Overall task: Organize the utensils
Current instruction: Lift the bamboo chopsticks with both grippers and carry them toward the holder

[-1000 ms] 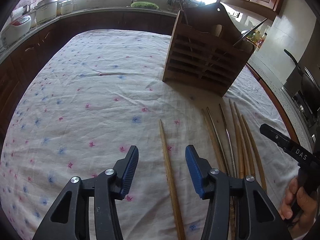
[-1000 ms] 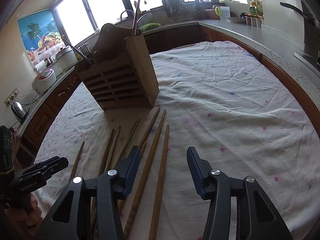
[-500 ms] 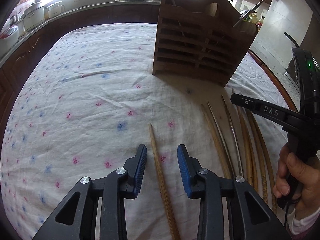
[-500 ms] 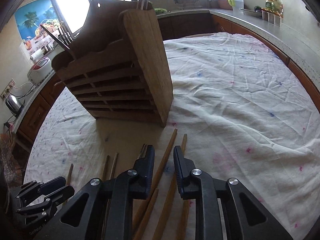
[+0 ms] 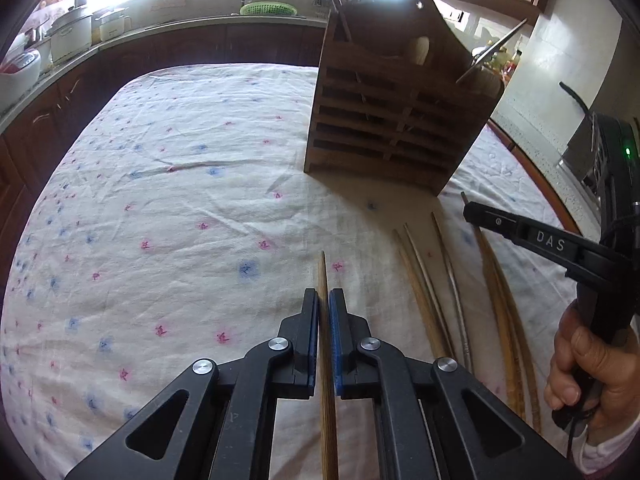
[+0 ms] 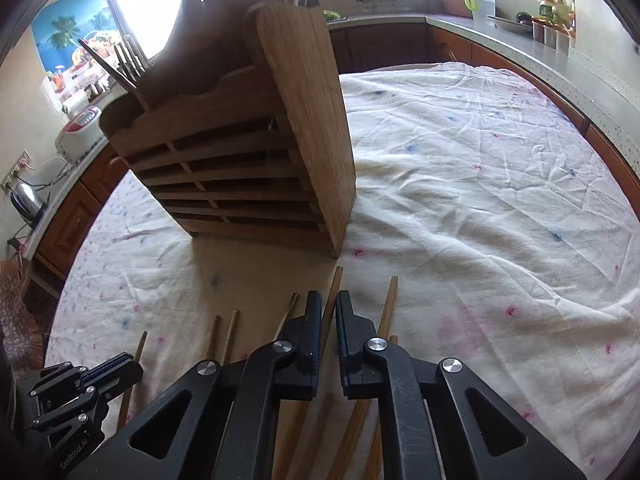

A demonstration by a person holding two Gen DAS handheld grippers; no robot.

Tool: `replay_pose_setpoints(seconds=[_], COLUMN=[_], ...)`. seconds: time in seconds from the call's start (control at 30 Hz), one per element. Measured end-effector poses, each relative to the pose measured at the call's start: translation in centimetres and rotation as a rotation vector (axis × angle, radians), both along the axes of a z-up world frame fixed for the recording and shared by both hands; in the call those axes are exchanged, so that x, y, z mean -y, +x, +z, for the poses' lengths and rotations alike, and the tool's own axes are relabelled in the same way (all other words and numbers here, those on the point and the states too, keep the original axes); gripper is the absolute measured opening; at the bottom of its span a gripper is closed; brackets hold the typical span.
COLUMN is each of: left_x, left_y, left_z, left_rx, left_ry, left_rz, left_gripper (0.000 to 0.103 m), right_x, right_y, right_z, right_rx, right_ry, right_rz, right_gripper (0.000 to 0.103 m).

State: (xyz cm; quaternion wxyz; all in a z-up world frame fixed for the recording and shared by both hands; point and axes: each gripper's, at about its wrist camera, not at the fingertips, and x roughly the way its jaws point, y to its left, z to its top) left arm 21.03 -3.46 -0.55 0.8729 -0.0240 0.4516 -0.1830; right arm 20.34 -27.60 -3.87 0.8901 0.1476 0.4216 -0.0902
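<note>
A slatted wooden utensil holder (image 5: 394,120) stands on the flowered tablecloth, also in the right wrist view (image 6: 256,152). My left gripper (image 5: 324,300) is shut on a lone wooden chopstick (image 5: 323,276) that lies on the cloth. My right gripper (image 6: 328,306) is shut on a wooden chopstick (image 6: 334,292) among several that lie side by side in front of the holder. The right gripper also shows at the right of the left wrist view (image 5: 520,232). Several more chopsticks (image 5: 432,292) lie between the two grippers.
The holder has a few utensils standing in its top slots (image 5: 492,52). A kitchen counter with rice cookers (image 5: 72,36) and a sink runs around the table. The cloth (image 6: 500,184) to the right of the holder is bare.
Both grippers moved forward and down toward the holder and closed, each on a chopstick. One second ago both were open above the cloth.
</note>
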Motion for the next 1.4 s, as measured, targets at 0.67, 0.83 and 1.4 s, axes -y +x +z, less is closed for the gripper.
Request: replay_pose_setpoints(seconds=[0.67, 0.83, 1.4], left_x=[-8.0, -8.5, -8.5], left_y=[-9.3, -10.2, -9.7], left_z=[11.1, 11.7, 12.5], left_rx=[0.226, 0.248, 0.283], left_ry=[-0.268, -0.278, -0.270], left_rz=[-0.021, -0.008, 0.019], left_gripper=[0.004, 0.004, 0.004], right_x=[-3.0, -3.4, -3.4], right_y=[-12.2, -13.3, -13.3], right_z=[14.4, 16.0, 16.6], right_rx=[0.391, 0.433, 0.453], right_ry=[0.040, 0.000, -0.029], right_rz=[0.056, 0.050, 0.047], right_gripper=[0.005, 0.005, 0.005])
